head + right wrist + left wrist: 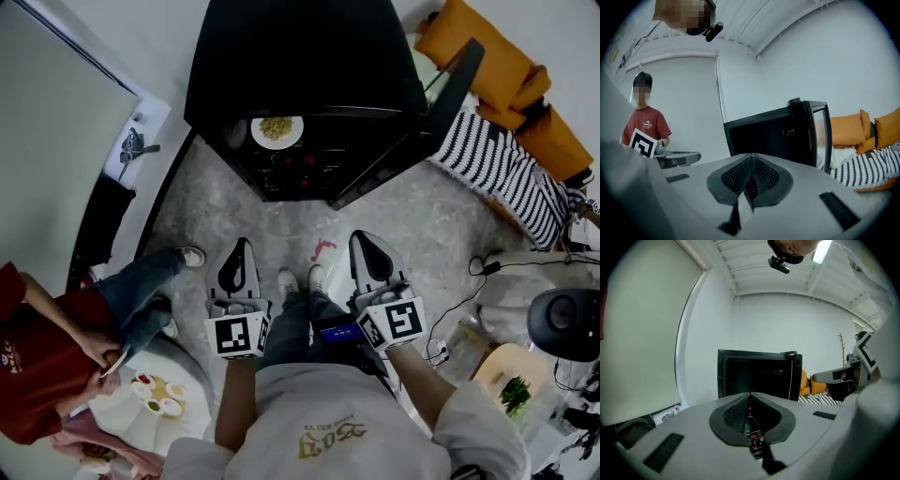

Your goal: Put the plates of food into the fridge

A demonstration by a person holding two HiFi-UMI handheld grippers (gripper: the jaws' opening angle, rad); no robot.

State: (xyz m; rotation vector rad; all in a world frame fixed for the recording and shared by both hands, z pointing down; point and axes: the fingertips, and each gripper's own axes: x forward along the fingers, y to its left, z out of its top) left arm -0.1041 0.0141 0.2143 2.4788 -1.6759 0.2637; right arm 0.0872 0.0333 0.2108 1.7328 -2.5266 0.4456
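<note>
left gripper [241,249]: pressed together, nothing in it, held near my tummy.
right gripper [365,244]: pressed together too, empty (i think both are just waiting).
fridge [309,56]: far ahead, door open so plates can go in.
plate of food [277,129]: already inside the fridge.
green plate [514,394]: near right, maybe next.

A lived-in home room — orange sofa [506,66] with striped throw [497,164] at two o'clock, black fridge [300,56] at twelve, speckled stone floor [225,216].

No legible text — shirt prints unreadable
</note>
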